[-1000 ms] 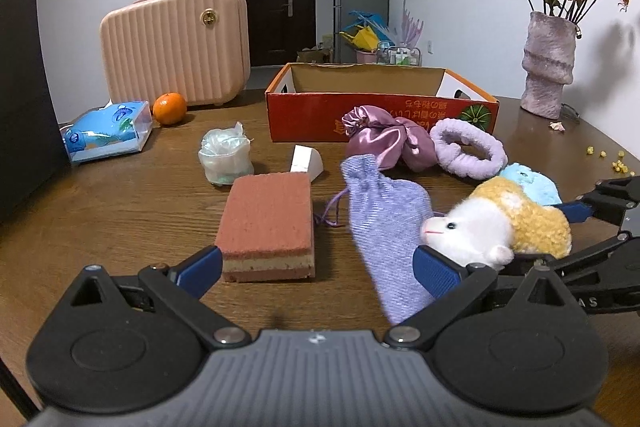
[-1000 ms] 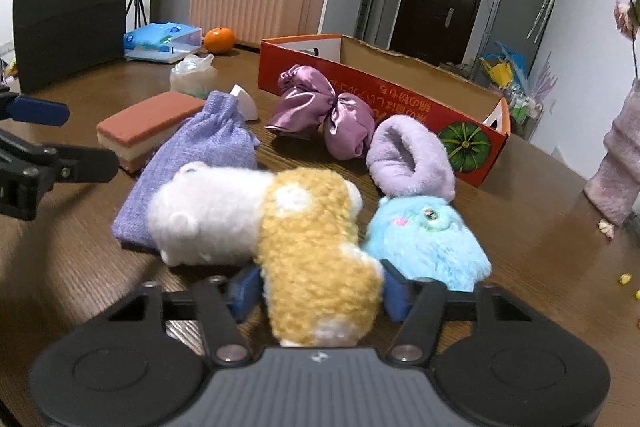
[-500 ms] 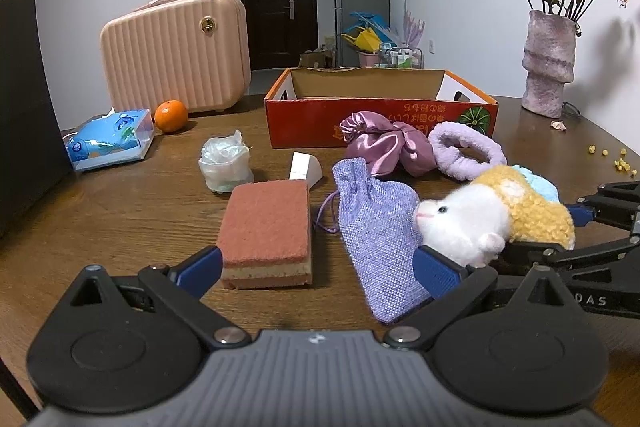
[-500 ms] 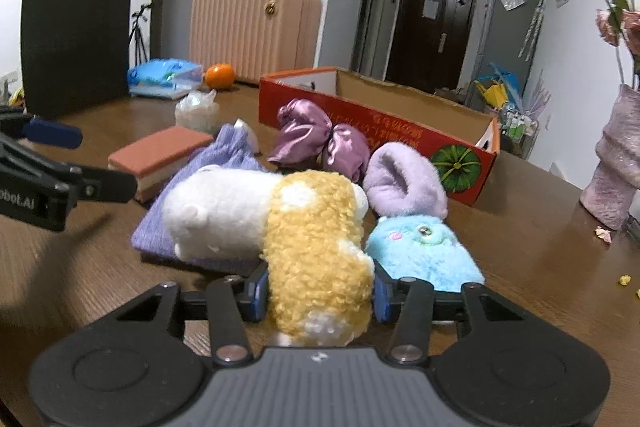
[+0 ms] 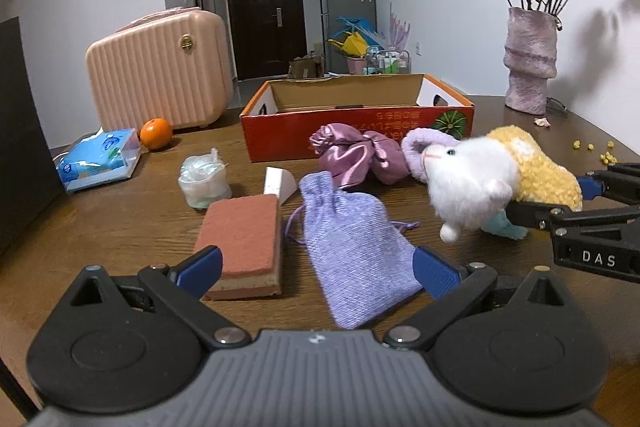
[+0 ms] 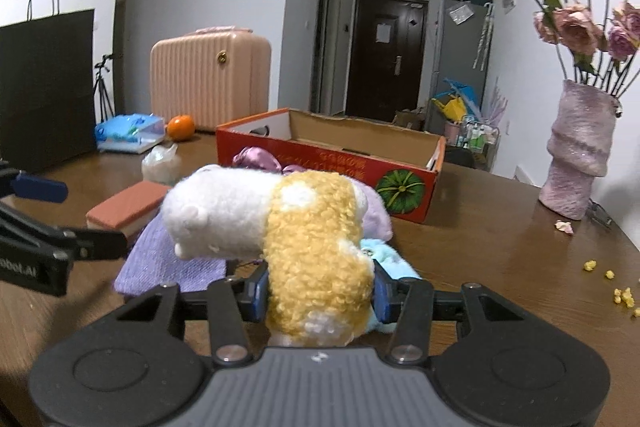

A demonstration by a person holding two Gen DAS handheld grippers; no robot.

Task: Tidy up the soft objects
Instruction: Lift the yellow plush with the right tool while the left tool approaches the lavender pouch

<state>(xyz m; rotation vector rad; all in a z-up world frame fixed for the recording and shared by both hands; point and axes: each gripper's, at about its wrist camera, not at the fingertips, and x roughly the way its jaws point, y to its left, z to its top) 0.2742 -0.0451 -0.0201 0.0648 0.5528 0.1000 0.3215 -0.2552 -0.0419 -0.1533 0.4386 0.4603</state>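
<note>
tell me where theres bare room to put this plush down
The cardboard box looks empty inside. Bare table lies between the box and the vase, with crumbs near the edge. In front of the box it is crowded: satin pouch, lavender bag, sponge.

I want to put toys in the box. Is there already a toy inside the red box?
No, the red cardboard box shows only bare brown inner walls, and the plush toy is outside it in the right gripper.
</note>
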